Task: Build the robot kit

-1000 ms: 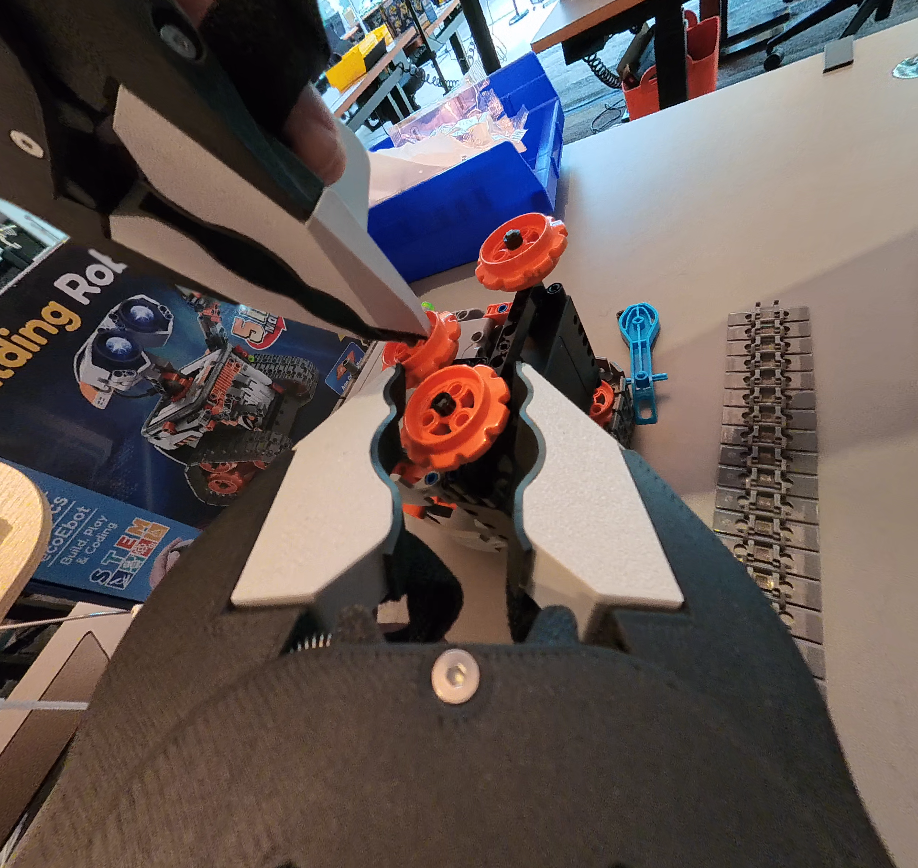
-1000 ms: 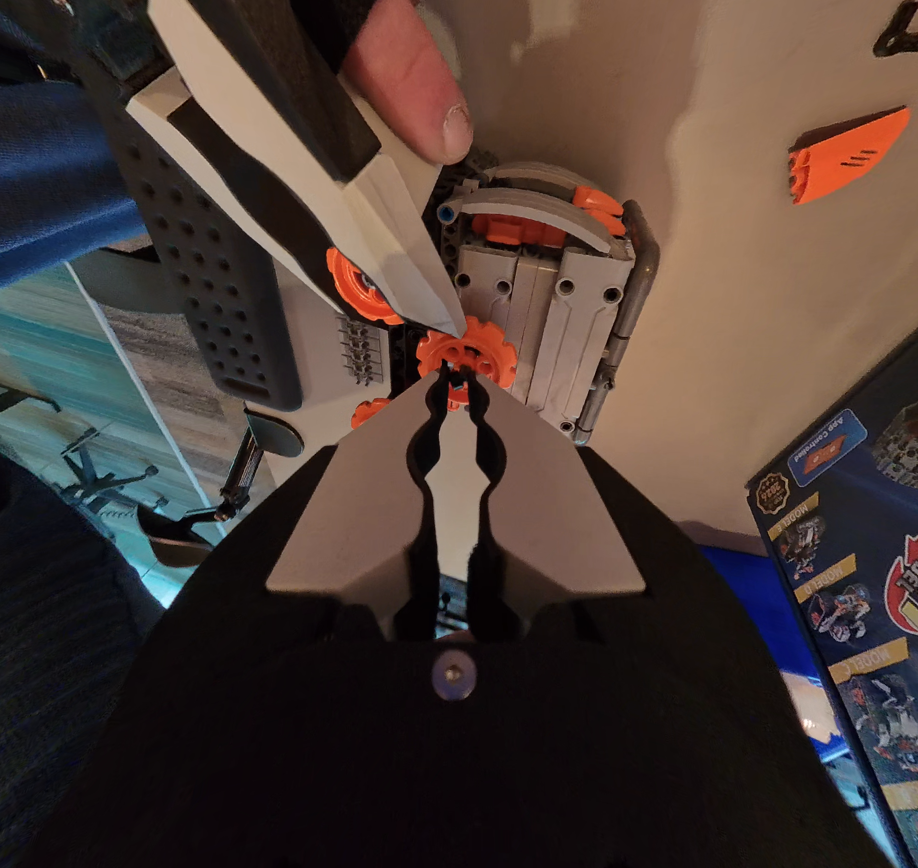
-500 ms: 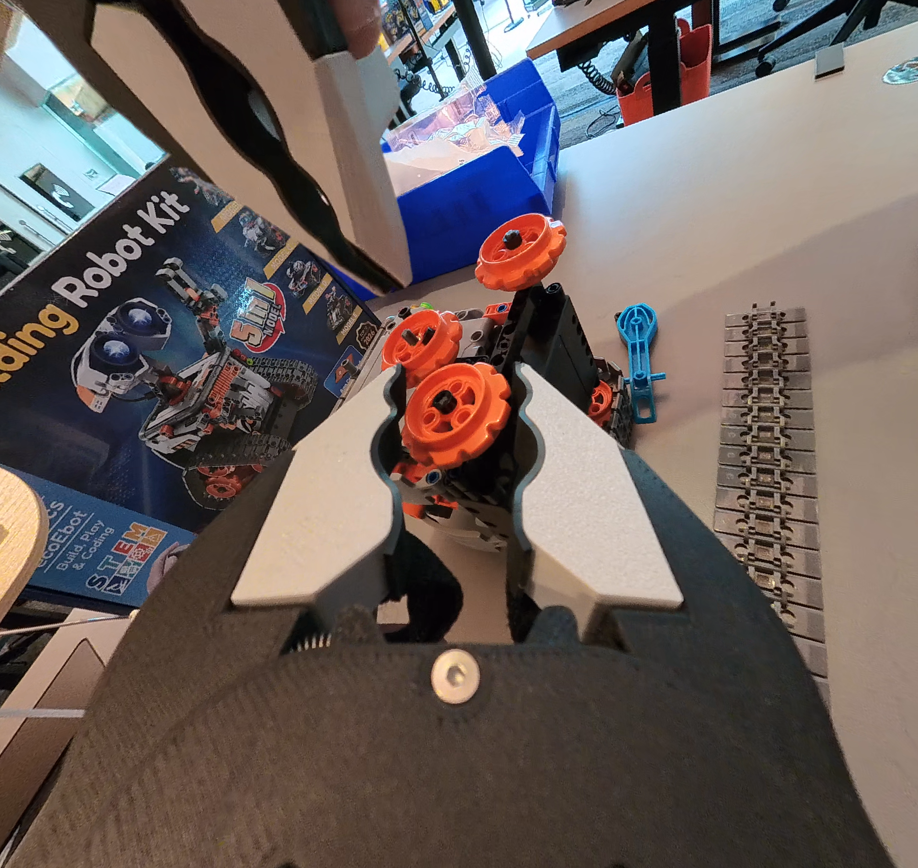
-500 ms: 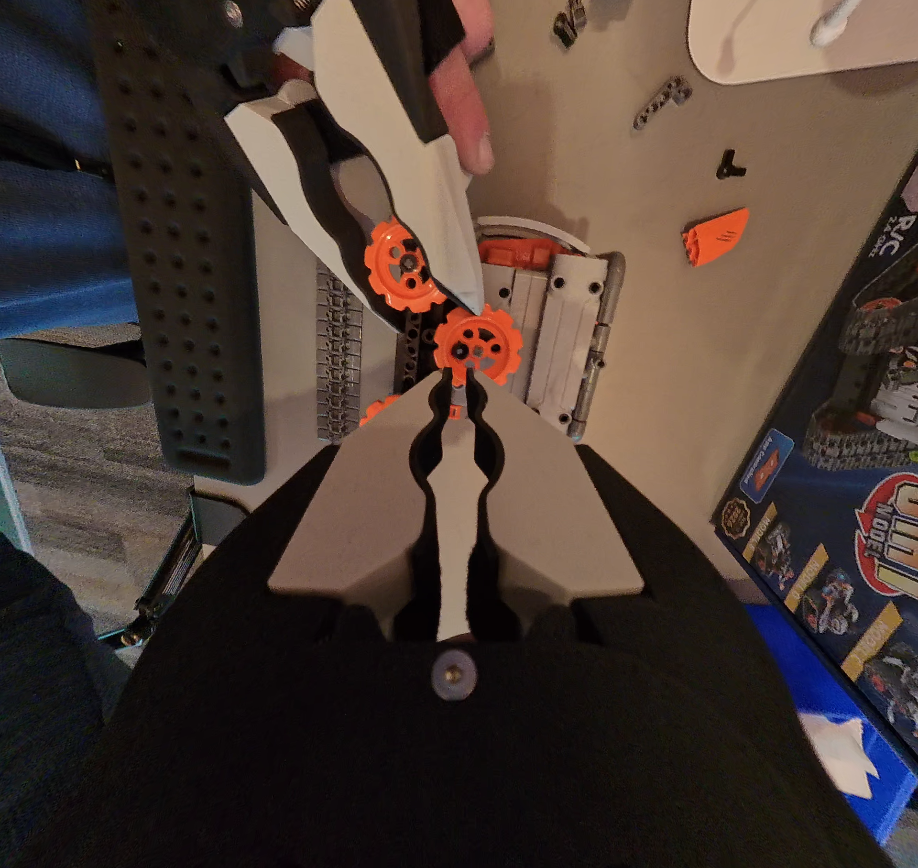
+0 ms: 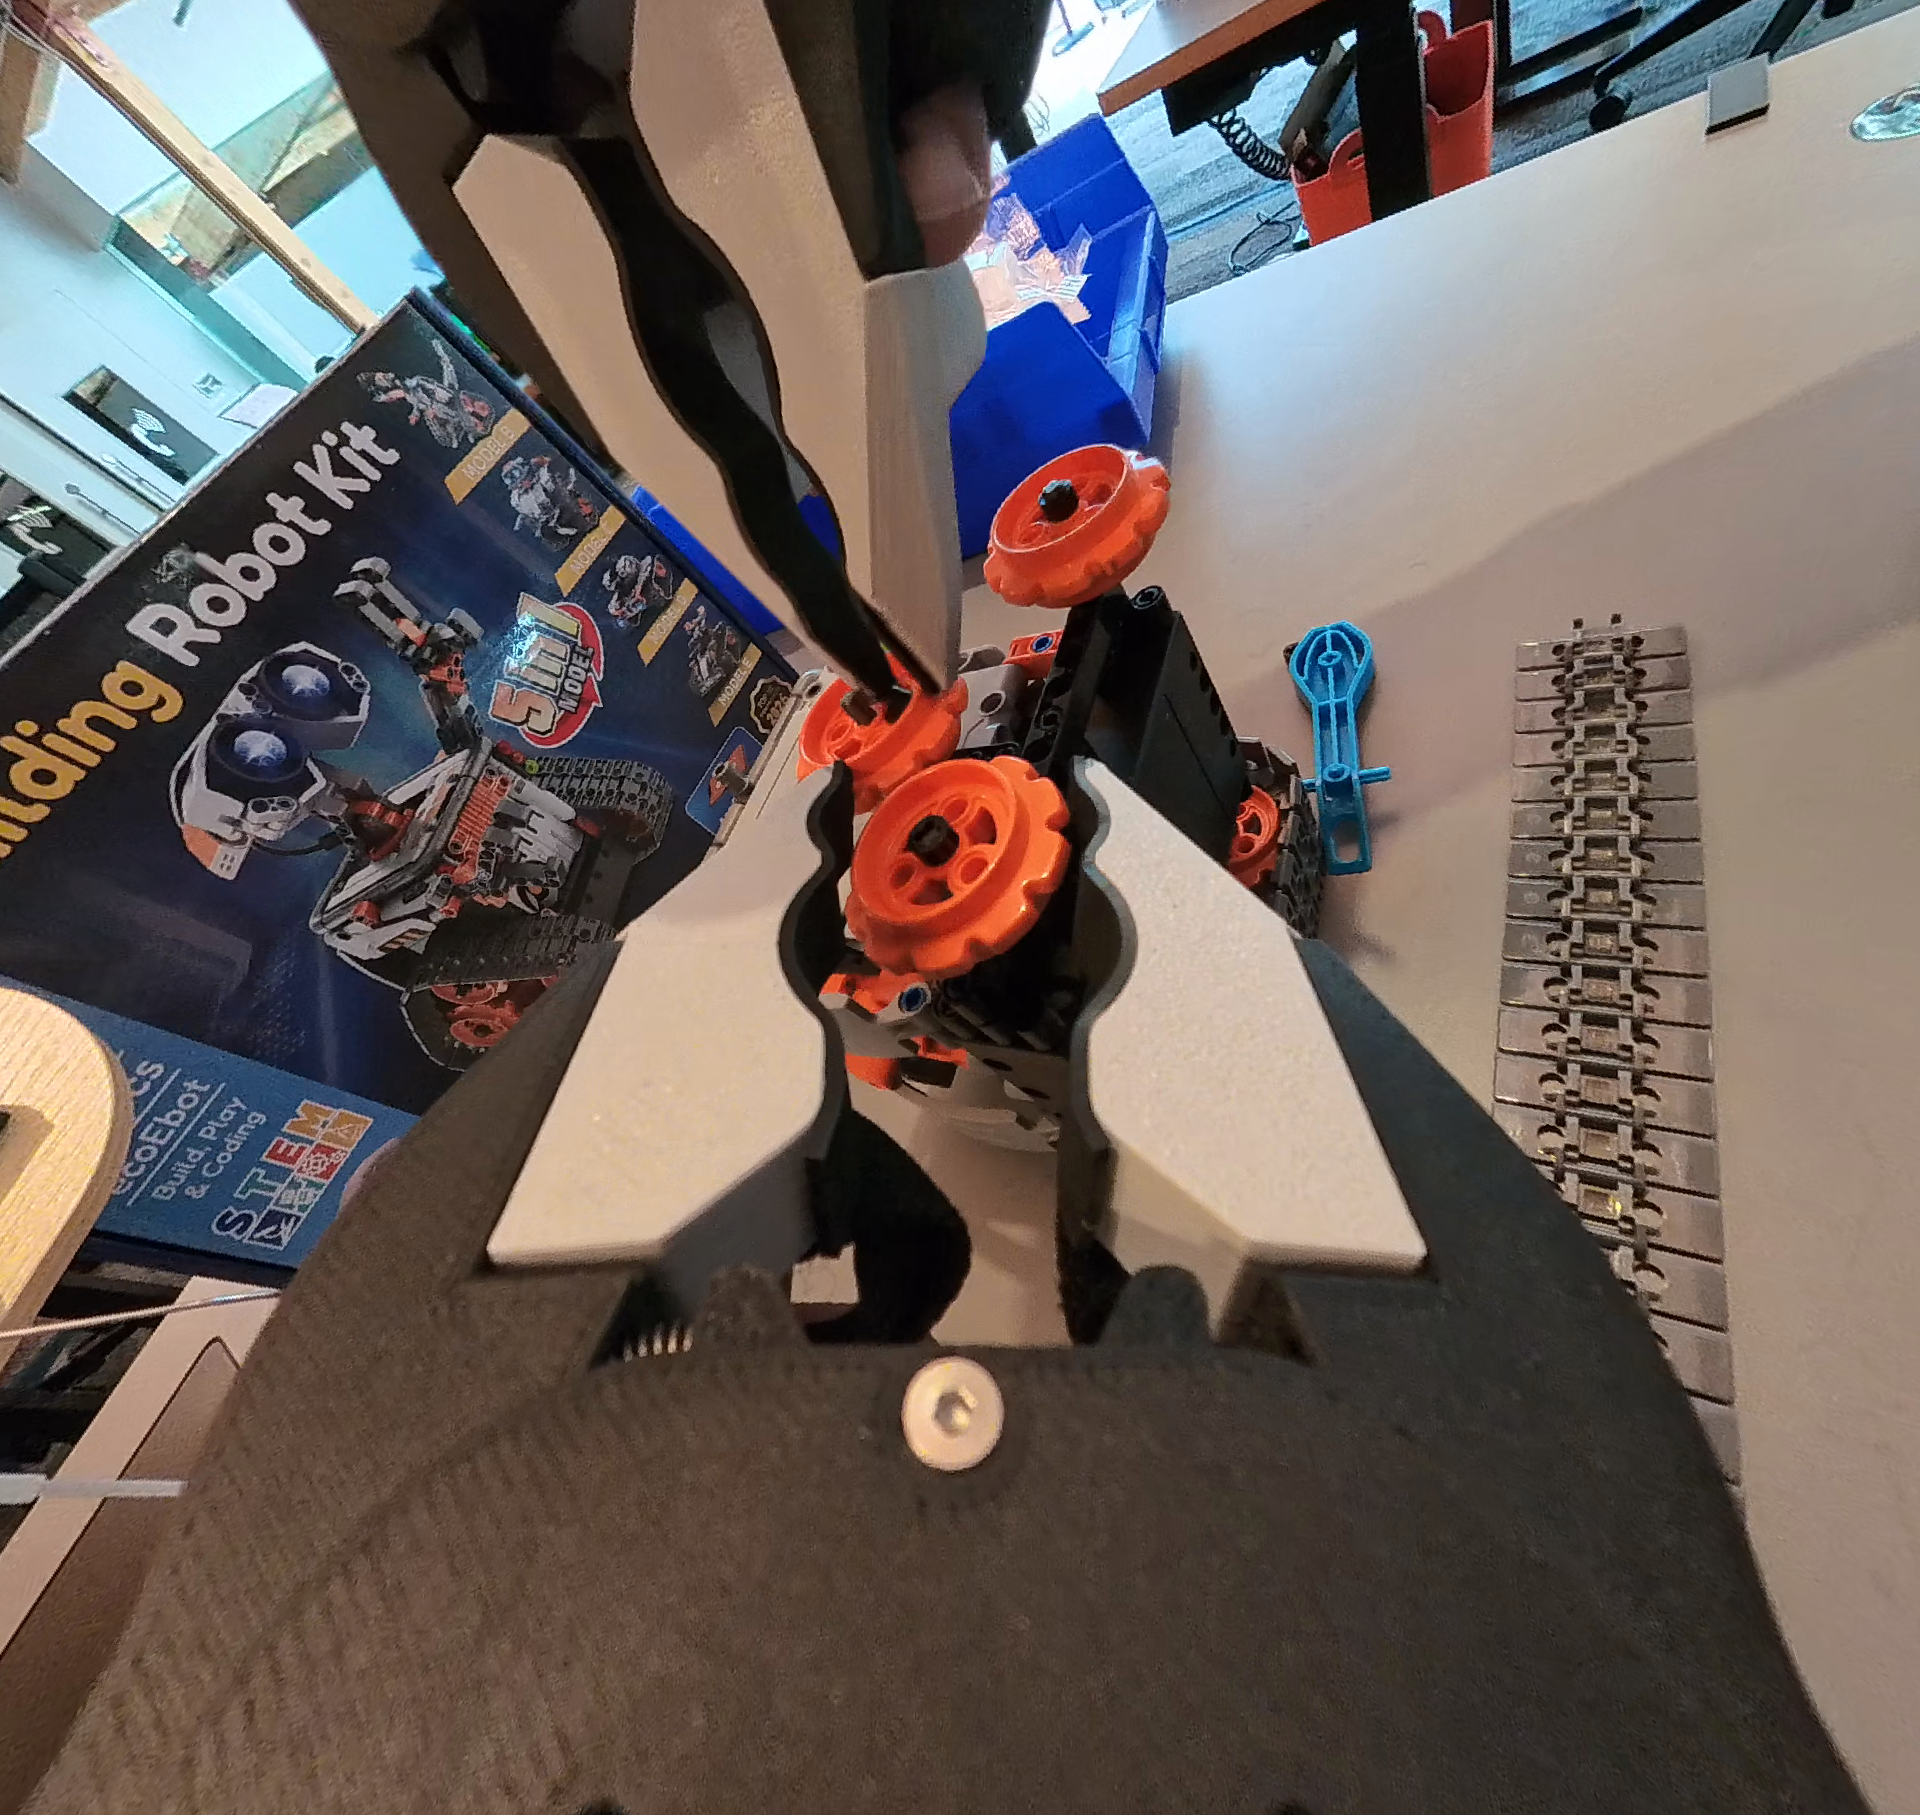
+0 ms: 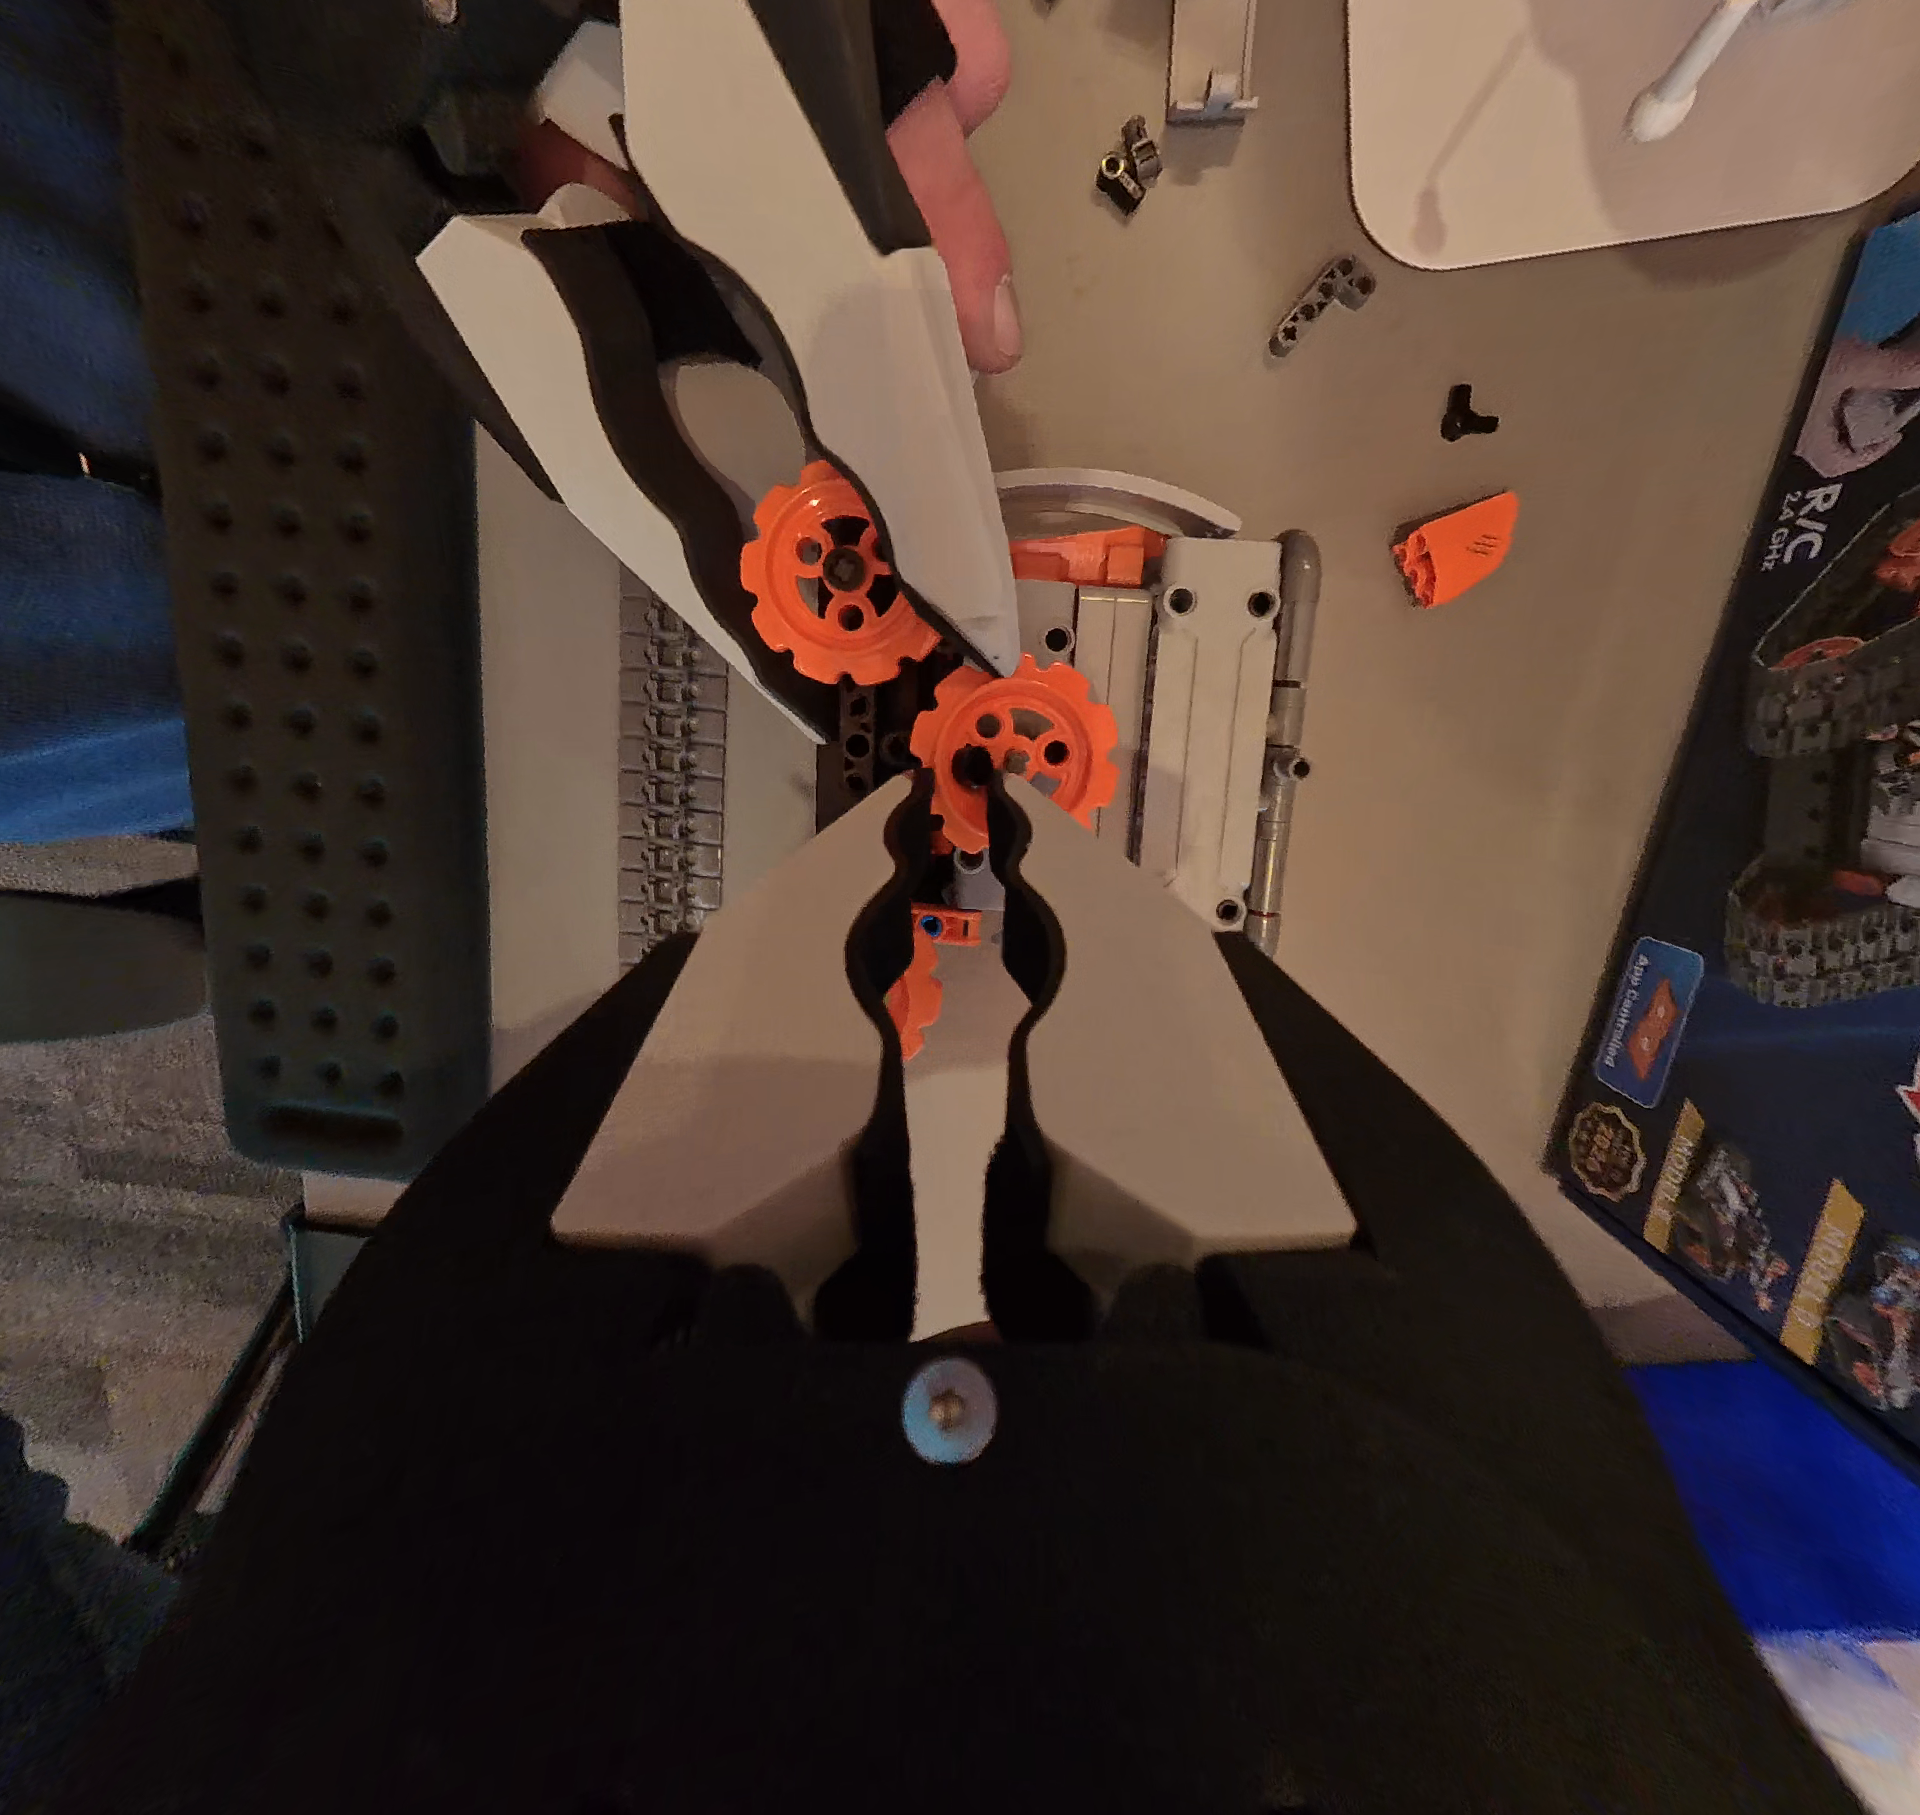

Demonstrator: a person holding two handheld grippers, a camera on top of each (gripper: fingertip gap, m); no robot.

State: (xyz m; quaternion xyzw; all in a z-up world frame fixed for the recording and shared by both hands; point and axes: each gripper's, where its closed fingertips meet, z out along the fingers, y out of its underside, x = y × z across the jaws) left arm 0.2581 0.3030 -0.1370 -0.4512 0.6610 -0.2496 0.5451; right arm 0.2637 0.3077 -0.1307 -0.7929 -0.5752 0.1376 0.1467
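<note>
The right claw (image 6: 961, 778) pinches the hub of an orange sprocket (image 6: 1023, 742) on the grey toy chassis (image 6: 1205, 716) (fingers nearly closed) near the bench (image 6: 1455, 830) edge.

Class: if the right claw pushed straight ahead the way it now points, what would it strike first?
Probably the orange toothed wheel on the toy vehicle: the right claw already sits at its hub pin, nearly closed, though actual contact is unclear.
</note>
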